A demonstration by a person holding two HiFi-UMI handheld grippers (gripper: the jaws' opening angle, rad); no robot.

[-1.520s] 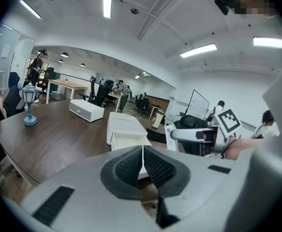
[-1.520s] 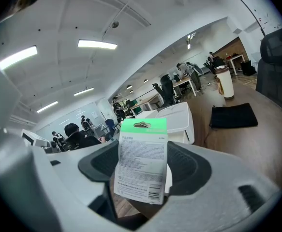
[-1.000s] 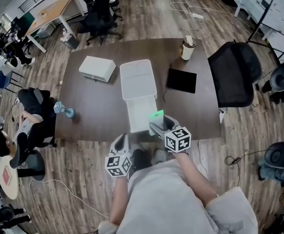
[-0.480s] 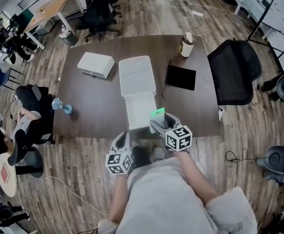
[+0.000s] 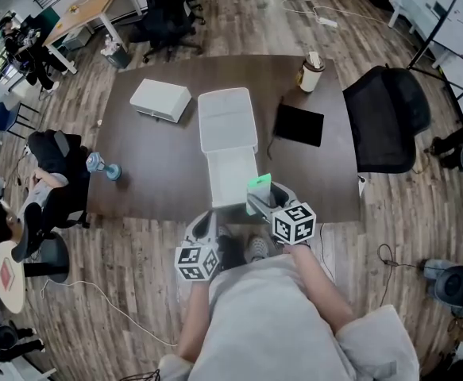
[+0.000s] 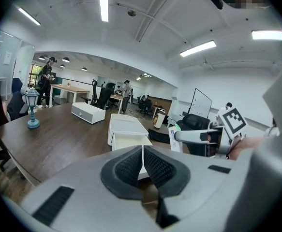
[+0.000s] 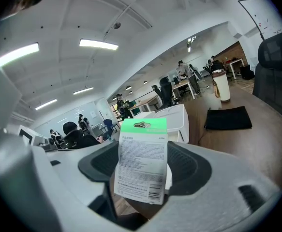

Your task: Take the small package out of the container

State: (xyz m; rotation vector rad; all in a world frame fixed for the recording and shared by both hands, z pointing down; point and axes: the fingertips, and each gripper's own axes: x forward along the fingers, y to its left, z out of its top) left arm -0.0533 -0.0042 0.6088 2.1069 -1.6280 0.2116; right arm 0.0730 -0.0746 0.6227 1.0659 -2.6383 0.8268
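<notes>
The small package, white with printed text and a green hang-tab top, stands upright between the pads of my right gripper, which is shut on it. In the head view the right gripper holds the package over the table's near edge, just right of the white container's pulled-out drawer. The white container lies on the middle of the dark table. My left gripper hangs below the table edge; its jaws are shut with nothing between them.
A white box lies at the back left, a black pad right of the container, a cup at the far edge, and a blue lamp figure at the left edge. A black chair stands at the right. People sit at the left.
Only the head view has shifted slightly. The right gripper still holds the package in the same spot, and the left gripper stays shut.
</notes>
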